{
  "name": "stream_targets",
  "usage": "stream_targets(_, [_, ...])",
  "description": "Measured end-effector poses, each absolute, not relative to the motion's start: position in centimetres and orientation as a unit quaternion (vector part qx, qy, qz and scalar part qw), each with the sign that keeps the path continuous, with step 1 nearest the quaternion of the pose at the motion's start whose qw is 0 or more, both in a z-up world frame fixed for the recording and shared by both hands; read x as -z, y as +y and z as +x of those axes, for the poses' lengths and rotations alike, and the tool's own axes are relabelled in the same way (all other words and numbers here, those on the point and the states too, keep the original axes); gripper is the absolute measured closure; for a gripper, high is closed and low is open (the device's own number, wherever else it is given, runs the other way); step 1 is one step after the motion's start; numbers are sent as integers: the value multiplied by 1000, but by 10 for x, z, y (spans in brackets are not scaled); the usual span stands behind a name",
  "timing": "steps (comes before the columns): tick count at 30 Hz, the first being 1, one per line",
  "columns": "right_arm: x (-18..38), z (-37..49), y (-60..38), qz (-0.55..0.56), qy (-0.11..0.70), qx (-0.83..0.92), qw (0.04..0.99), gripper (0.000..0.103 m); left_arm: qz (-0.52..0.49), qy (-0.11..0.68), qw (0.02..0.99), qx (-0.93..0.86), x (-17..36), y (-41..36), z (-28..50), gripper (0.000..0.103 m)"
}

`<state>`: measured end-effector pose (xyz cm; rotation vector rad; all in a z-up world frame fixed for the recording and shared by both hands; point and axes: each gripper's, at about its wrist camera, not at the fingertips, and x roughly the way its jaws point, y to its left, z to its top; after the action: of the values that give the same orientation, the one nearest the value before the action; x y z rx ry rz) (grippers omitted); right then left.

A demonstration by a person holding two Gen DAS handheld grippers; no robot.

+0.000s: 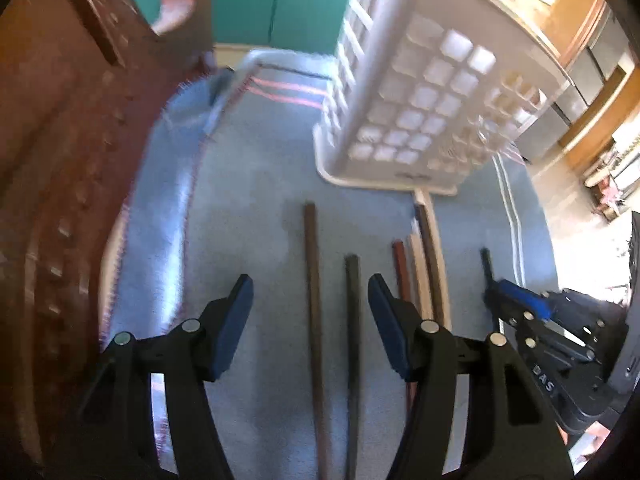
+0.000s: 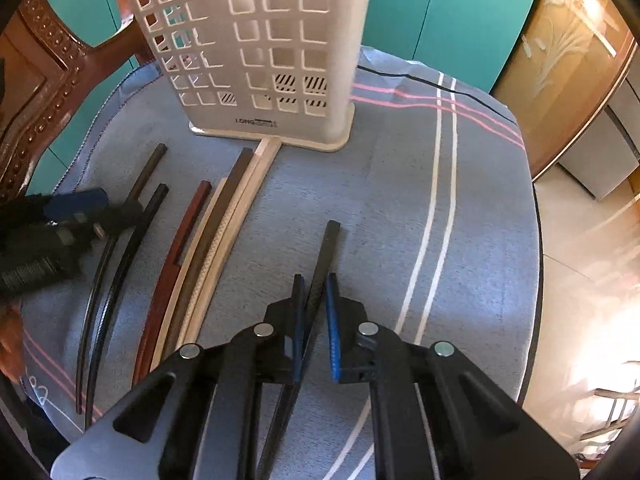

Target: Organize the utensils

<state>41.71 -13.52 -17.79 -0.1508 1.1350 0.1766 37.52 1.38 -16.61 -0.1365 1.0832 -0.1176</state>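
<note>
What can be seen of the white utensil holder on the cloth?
The holder is a tall, off-white plastic caddy with walls pierced by rows of square openings. It stands upright on a flat, wider base that carries a small dark printed label. Through the lowest openings a striped pattern shows; whether any utensils are inside cannot be told. It rests on the blue-grey cloth at the far side. The tip of a pale chopstick reaches its base. Neither tongs touch it.

Loose chopsticks lie roughly parallel on the cloth before an upright white perforated utensil holder (image 2: pixel 256 48): two dark chopsticks (image 2: pixel 120 248) at left, a red-brown (image 2: pixel 188 232), brown and pale wooden cluster (image 2: pixel 236 208) mid-row, one black chopstick (image 2: pixel 326 248) apart at right.
</note>
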Motion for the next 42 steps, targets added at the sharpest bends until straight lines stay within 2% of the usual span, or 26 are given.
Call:
stream_targets(1, [176, 418, -138, -70, 536, -82, 838, 91, -57, 516, 853, 49, 167, 12, 378, 46])
stream_targets(2, [176, 417, -145, -70, 535, -81, 838, 90, -43, 518, 853, 41, 170, 8, 380, 52])
stream_targets(4, [177, 418, -148, -74, 533, -78, 839, 90, -27, 522, 852, 32, 174, 2, 386, 57])
stream_targets(11, [185, 399, -139, -100, 524, -68, 843, 90, 1, 529, 849, 15, 179, -14, 412, 60])
stream_targets(12, [185, 398, -133, -103, 524, -66, 843, 90, 3, 530, 848, 17, 178, -17, 416, 65])
stream_targets(13, [186, 398, -131, -106, 524, -64, 843, 90, 2, 530, 848, 20, 177, -19, 416, 76])
stream_targets(14, [186, 398, -128, -110, 524, -65, 842, 91, 0, 530, 848, 20, 177, -20, 418, 94])
stream_targets(15, [185, 398, -128, -107, 524, -67, 842, 92, -2, 529, 848, 19, 176, -21, 419, 95])
stream_targets(19, [182, 401, -136, -51, 526, -98, 844, 96, -27, 518, 854, 37, 166, -25, 420, 96])
stream_targets(23, [155, 392, -145, -19, 496, -113, 861, 96, -37, 470, 880, 55, 123, -25, 401, 96])
stream_targets(34, [20, 315, -201, 72, 349, -175, 918, 96, -72, 282, 953, 85, -28, -14, 318, 96])
stream_targets(42, [-78, 325, -227, 164, 214, -157, 950, 96, -118, 138, 982, 48, -128, 8, 329, 96])
